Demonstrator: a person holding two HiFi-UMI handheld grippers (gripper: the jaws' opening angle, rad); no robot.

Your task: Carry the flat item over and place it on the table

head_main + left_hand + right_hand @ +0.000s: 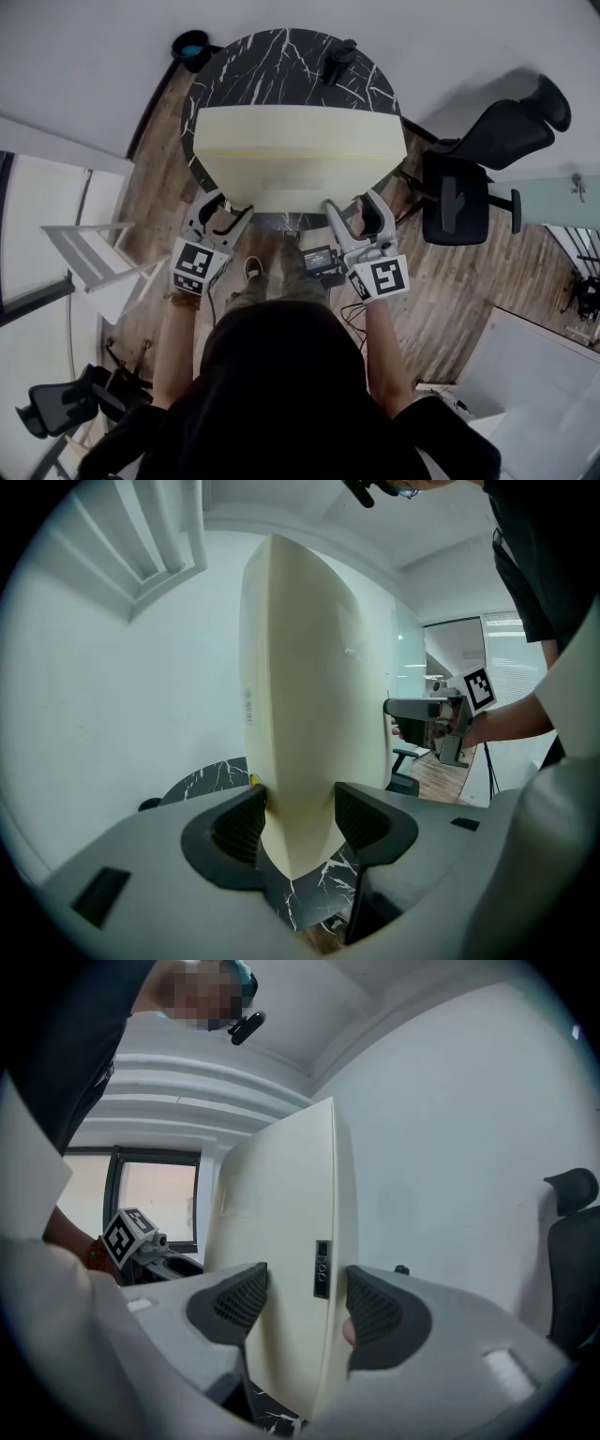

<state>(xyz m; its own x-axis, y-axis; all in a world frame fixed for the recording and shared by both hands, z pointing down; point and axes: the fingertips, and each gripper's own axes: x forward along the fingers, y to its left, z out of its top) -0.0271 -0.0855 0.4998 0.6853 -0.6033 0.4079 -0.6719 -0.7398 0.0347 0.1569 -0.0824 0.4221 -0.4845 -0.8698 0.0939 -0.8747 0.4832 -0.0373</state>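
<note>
Left hand-held gripper (228,208) and right hand-held gripper (354,206) are both clamped on the near edge of the cream flat panel (295,150), which is over the marble bench (281,61). Looks stiff, light and broad, so wide-spaced edge grips suit it.

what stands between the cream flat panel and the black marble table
Nothing visible: the cream flat panel is over the round black marble table; only a small black object sits near its far rim.

One flat panel (298,155), one marble table (272,61), two grippers (227,208) (353,206)
</note>
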